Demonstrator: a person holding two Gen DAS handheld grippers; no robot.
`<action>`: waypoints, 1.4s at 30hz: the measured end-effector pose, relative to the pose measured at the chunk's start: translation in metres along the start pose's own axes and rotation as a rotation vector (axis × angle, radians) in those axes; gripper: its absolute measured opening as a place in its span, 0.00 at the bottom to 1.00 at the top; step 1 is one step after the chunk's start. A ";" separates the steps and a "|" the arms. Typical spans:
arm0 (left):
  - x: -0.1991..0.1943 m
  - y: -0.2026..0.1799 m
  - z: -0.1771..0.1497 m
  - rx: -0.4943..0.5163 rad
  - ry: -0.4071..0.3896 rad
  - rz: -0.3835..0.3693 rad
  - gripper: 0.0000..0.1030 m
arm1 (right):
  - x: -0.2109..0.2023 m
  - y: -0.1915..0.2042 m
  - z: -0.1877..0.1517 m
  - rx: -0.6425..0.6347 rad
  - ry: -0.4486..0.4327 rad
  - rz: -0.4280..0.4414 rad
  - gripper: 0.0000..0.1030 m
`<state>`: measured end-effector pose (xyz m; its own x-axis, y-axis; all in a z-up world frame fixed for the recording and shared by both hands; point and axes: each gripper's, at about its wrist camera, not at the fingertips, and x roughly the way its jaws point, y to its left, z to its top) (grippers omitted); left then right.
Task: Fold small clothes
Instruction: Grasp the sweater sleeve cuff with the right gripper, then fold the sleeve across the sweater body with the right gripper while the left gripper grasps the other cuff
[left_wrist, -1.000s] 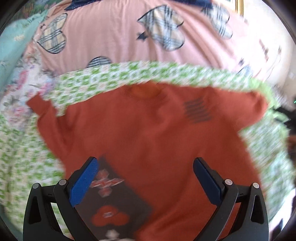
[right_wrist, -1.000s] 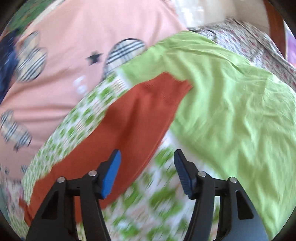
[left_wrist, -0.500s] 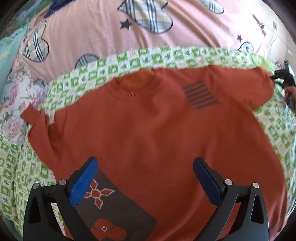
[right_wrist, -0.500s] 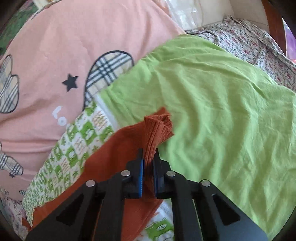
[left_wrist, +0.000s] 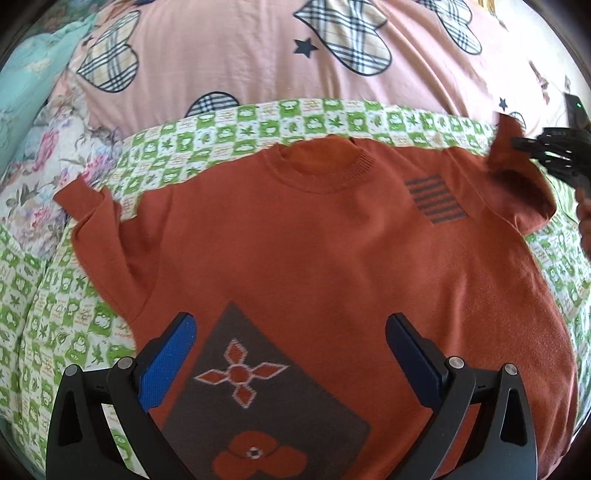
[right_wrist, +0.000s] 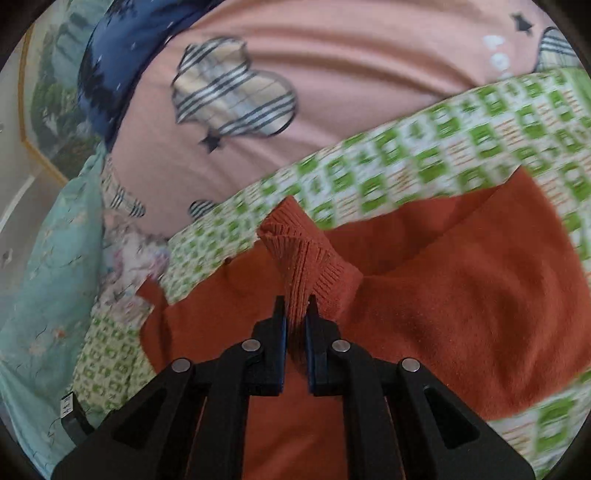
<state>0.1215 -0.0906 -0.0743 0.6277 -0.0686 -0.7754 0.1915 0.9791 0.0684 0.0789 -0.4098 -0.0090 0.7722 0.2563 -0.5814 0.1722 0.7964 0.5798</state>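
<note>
An orange knit sweater (left_wrist: 317, 251) lies face up on a green-and-white checked sheet (left_wrist: 236, 125), with a grey flower patch (left_wrist: 258, 398) near its hem and grey stripes on the chest. My left gripper (left_wrist: 291, 350) is open and empty, hovering over the hem by the patch. My right gripper (right_wrist: 295, 325) is shut on the ribbed cuff (right_wrist: 306, 254) of the sweater's right sleeve and holds it lifted above the body. In the left wrist view the right gripper (left_wrist: 550, 155) shows at the right edge with the sleeve (left_wrist: 517, 184) raised.
A pink quilt with plaid hearts (left_wrist: 258, 48) lies behind the sheet. Floral and teal bedding (left_wrist: 33, 110) sits at the left. A dark blue cloth (right_wrist: 110, 74) lies at the far back in the right wrist view.
My right gripper closed on the sleeve cuff and has swung it up and over toward the sweater's body. The left gripper stayed open above the hem.
</note>
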 end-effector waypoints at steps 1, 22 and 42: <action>-0.001 0.006 -0.002 -0.010 -0.002 -0.002 0.99 | 0.021 0.017 -0.005 -0.009 0.034 0.034 0.09; 0.079 0.065 0.016 -0.187 0.068 -0.188 0.99 | 0.130 0.098 -0.069 -0.102 0.179 0.090 0.30; 0.092 0.105 0.044 -0.215 -0.030 -0.138 0.05 | 0.019 -0.044 -0.008 -0.031 -0.030 -0.424 0.46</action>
<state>0.2323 -0.0024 -0.1107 0.6291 -0.2067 -0.7493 0.1143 0.9781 -0.1739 0.0811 -0.4354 -0.0501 0.6546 -0.1136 -0.7474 0.4606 0.8439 0.2751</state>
